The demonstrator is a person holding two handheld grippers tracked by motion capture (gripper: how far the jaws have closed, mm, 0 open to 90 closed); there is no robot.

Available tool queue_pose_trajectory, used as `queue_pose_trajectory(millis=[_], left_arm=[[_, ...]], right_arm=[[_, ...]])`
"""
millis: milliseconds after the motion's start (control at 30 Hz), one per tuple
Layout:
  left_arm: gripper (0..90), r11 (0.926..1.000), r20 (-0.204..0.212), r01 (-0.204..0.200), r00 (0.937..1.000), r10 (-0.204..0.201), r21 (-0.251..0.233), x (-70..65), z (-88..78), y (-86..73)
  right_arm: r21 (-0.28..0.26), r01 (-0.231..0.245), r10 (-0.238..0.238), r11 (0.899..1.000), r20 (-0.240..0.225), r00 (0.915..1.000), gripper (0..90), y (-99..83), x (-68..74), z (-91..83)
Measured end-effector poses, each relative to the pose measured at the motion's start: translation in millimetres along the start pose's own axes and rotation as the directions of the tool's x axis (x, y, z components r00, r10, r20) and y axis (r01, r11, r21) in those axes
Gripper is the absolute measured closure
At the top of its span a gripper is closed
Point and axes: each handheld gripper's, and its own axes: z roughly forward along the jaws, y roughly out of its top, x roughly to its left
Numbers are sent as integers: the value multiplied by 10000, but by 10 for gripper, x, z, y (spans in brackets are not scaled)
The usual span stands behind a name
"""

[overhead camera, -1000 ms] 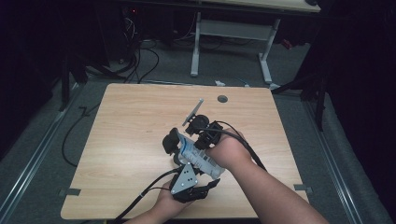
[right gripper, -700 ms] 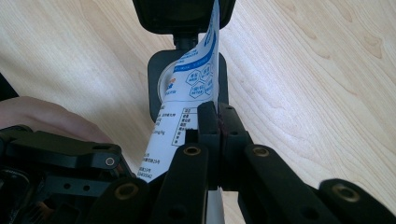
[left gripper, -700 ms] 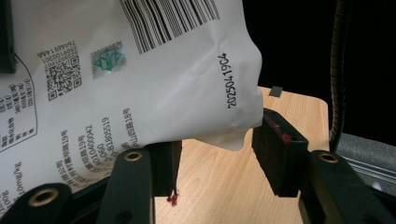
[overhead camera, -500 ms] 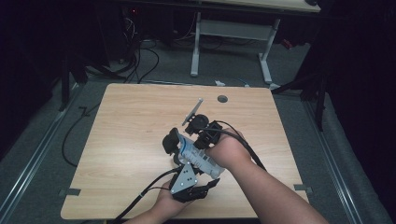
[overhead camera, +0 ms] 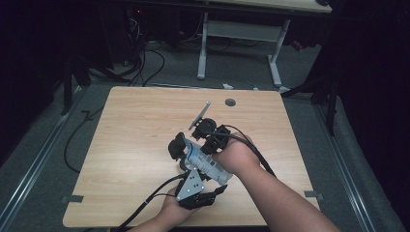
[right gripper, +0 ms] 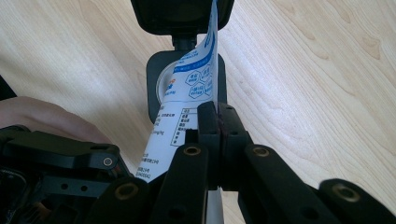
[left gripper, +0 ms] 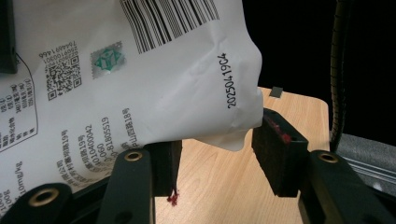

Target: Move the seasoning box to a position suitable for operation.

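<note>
A white pouch (overhead camera: 207, 165) with blue print and a barcode hangs above the wooden table (overhead camera: 135, 121), held between both grippers. My left gripper (overhead camera: 188, 152) comes up from the near edge, and its jaws are closed on the pouch's body. In the left gripper view the pouch (left gripper: 140, 70) bulges between the pads of the left gripper (left gripper: 219, 140). My right gripper (overhead camera: 202, 145) reaches in from the right. In the right gripper view the right gripper (right gripper: 217, 121) is shut on the thin flat edge of the pouch (right gripper: 187, 88).
A round cable hole (overhead camera: 230, 102) sits near the table's far edge. Beyond the table stands another desk frame (overhead camera: 241, 34), with cables (overhead camera: 145, 63) lying on the dark floor. Both forearms enter from the near edge.
</note>
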Motion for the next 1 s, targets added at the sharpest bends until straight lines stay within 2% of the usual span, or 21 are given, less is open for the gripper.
queue_pose_trajectory(millis=[1000], left_arm=[[536, 10000, 98, 56, 9999, -56, -5, -29, -4, -49]], right_arm=[[-61, -65, 65, 10000, -91, 9999, 900, -46, 6, -1]])
